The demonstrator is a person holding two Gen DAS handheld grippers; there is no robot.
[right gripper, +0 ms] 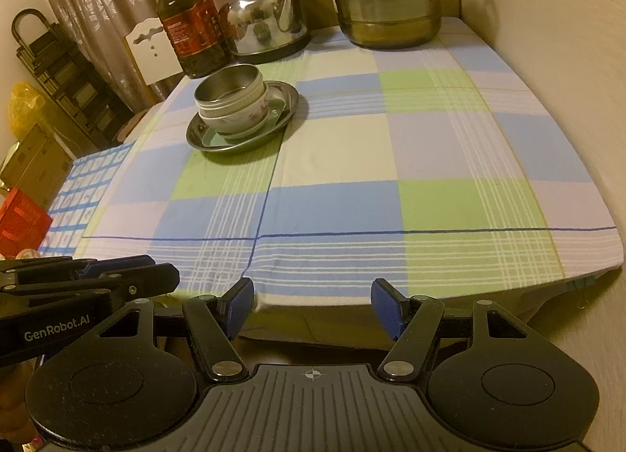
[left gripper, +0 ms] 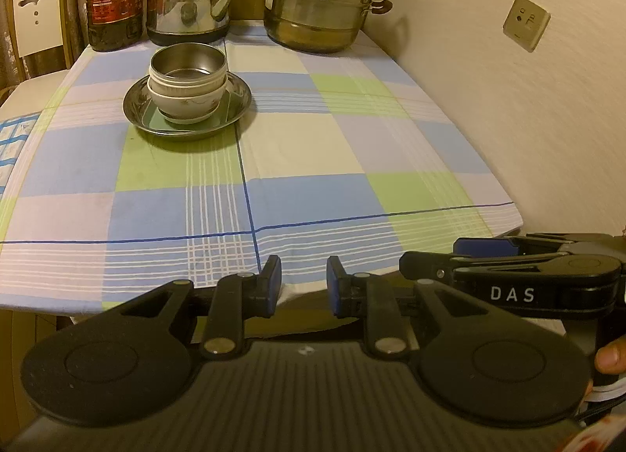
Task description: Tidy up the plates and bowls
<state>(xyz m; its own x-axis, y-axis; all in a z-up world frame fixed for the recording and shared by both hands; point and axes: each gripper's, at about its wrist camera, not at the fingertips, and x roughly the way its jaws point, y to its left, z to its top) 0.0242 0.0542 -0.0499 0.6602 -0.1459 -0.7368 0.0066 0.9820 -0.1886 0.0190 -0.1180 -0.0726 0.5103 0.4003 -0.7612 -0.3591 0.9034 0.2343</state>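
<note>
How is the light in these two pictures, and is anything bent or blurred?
Left wrist view: warm yellowish light, glare on the kettle, the tablecloth edges bowed by the fisheye, the wall smeared. Right wrist view: same tint, the stacked bowls cast a shadow toward the camera.

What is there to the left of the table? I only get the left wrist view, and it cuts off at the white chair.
Observer: A red box sits low down on that side.
Visitor: And the big bottle's top? It is cropped for me.
Observer: The oil bottle has a yellow top.
Visitor: Is the other gripper open? I see it only side-on.
Observer: Yes, the right gripper is open, with nothing between its pads.
</note>
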